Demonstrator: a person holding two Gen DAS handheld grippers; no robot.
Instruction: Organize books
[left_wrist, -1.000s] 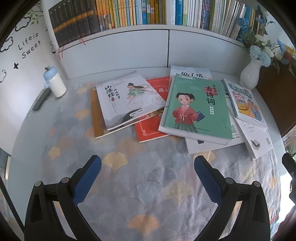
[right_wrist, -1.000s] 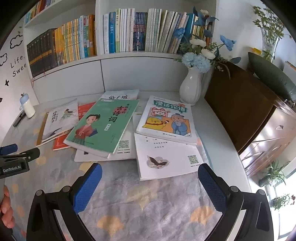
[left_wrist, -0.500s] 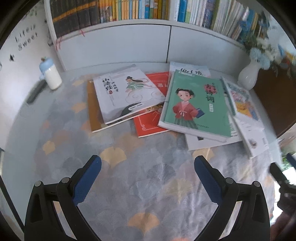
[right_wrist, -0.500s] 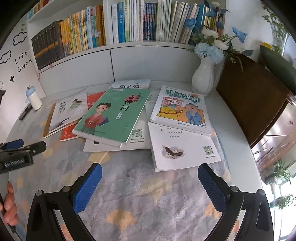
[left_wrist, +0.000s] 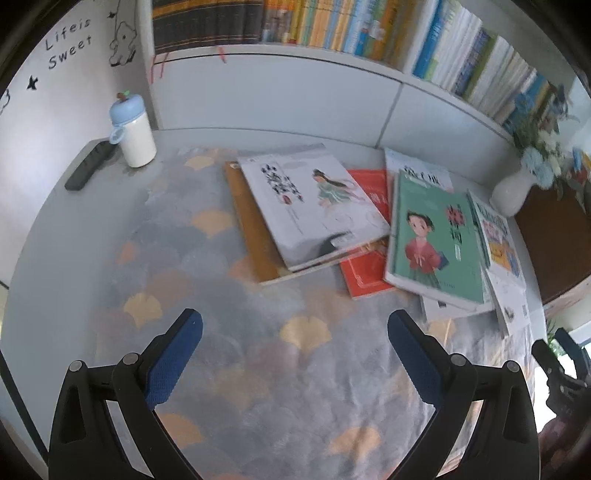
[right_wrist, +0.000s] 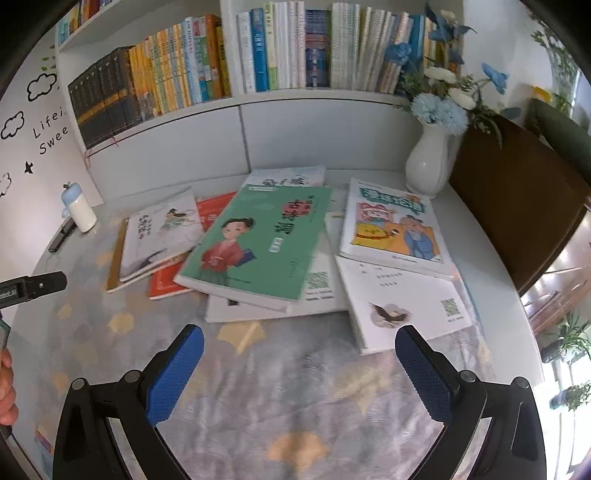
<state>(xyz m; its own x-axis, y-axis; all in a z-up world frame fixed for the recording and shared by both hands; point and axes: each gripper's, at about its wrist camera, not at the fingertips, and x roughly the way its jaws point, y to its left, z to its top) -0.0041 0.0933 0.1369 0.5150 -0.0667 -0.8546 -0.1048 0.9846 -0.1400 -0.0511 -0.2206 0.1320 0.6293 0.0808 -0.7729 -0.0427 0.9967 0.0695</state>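
- The left gripper (left_wrist: 294, 334), with blue textured pads (left_wrist: 173, 360), has its jaws spread wide; nothing lies between them, and they hover over the grey cloth with gold fan-leaf print (left_wrist: 207, 280).
- The right gripper (right_wrist: 299, 350) is likewise spread wide and empty, its tips just short of the near edge of the books.
- The scattered books lie overlapping at the far middle and right of the table: a white book with a green-robed figure (left_wrist: 314, 199) on a tan book (left_wrist: 251, 236), a red book (left_wrist: 365, 266), a green-covered book with a red-dressed child (right_wrist: 258, 243), a cartoon-covered book (right_wrist: 395, 225) and a white book with a bird picture (right_wrist: 402, 306).
- Far right stands a white vase of blue flowers (right_wrist: 430, 162); far left a white bottle with a blue cap (left_wrist: 133, 131).
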